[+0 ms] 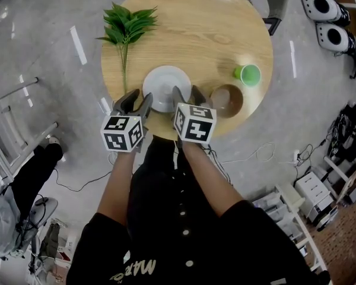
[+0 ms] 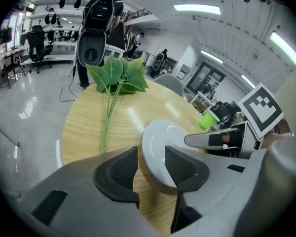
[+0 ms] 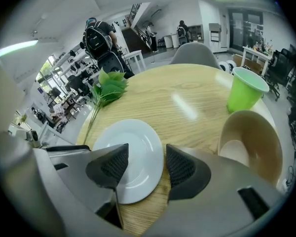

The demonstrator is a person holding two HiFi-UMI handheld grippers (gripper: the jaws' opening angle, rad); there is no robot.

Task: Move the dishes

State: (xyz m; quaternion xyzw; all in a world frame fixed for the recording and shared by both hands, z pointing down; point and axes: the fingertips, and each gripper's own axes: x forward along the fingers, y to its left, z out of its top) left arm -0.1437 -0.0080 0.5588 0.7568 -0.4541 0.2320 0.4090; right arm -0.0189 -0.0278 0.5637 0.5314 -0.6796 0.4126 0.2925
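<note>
Round pale wooden table (image 1: 196, 28) on grey floor (image 1: 41, 52). White round plate (image 1: 165, 83) sits at table's near edge; its near rim is hidden in head view behind both grippers. Left gripper (image 2: 151, 158): jaws moderately apart, plate's left rim in gap, no pad seen pressing. Right gripper (image 3: 146, 157): jaws likewise apart over plate's right rim. Beige bowl (image 3: 249, 137) right of plate, lower part cut off by right gripper. Green plastic cup (image 3: 245, 94) beyond bowl. Green leafy sprig (image 1: 127, 25) at left.

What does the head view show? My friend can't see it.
The left gripper and right gripper, jaws open, point at the near edge of a white plate on a round wooden table. A brown bowl and a green cup sit to the plate's right, a leafy green sprig to its left.
</note>
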